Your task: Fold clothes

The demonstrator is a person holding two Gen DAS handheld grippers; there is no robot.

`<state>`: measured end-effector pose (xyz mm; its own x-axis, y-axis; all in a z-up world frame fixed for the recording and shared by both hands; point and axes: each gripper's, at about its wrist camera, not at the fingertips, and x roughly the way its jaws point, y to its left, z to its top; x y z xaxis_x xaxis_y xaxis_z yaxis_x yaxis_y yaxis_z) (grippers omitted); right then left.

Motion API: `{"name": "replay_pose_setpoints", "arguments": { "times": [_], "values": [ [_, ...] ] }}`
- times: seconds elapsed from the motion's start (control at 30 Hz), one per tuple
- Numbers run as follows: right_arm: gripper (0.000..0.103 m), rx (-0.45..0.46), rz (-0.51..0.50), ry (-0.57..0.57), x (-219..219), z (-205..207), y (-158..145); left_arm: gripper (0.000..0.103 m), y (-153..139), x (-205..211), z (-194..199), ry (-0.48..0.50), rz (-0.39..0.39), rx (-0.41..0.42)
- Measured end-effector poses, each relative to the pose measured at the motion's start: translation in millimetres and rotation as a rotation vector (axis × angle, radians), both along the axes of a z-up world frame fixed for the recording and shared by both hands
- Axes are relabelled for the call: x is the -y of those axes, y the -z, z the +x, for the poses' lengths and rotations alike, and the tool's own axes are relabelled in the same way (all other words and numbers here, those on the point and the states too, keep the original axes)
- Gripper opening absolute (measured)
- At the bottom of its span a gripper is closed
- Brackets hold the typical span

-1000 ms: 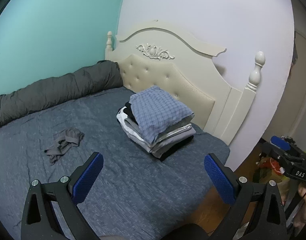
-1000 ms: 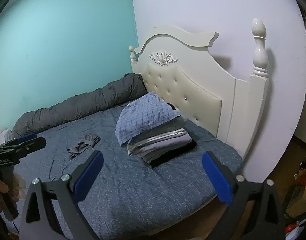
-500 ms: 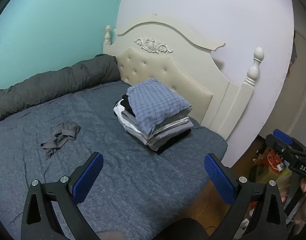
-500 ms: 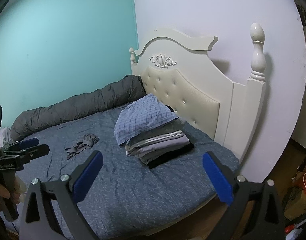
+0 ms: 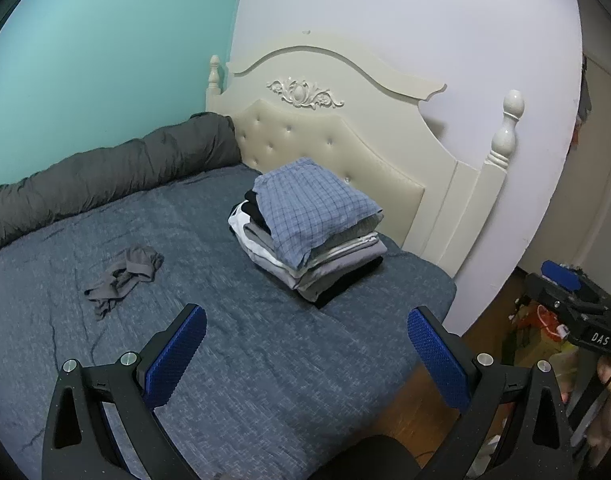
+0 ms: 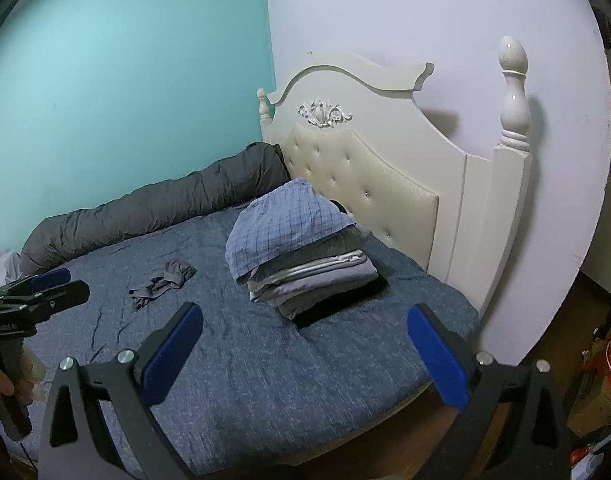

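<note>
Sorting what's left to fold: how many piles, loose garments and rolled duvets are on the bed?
Folded stack: 1
Loose grey garment: 1
Rolled grey duvet: 1
Total: 3

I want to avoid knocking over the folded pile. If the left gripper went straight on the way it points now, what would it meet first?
Most likely the blue bedspread just short of the folded stack, since the open left gripper points slightly downward at that patch. Depth is hard to judge in the fisheye view; a flatter path would reach the stack's dark bottom layer.
</note>
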<state>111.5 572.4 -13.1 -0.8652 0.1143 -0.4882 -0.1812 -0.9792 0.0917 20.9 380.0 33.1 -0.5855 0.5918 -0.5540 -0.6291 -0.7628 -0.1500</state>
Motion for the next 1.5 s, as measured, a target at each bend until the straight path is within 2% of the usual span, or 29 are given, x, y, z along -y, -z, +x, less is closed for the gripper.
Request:
{"name": "replay_pose_setpoints", "arguments": {
  "times": [1.5],
  "values": [
    [0.103,0.039,-0.017,-0.001,-3,-5,20,0.103,10,-5,-1,-0.009,-0.008,0.004]
  ]
}}
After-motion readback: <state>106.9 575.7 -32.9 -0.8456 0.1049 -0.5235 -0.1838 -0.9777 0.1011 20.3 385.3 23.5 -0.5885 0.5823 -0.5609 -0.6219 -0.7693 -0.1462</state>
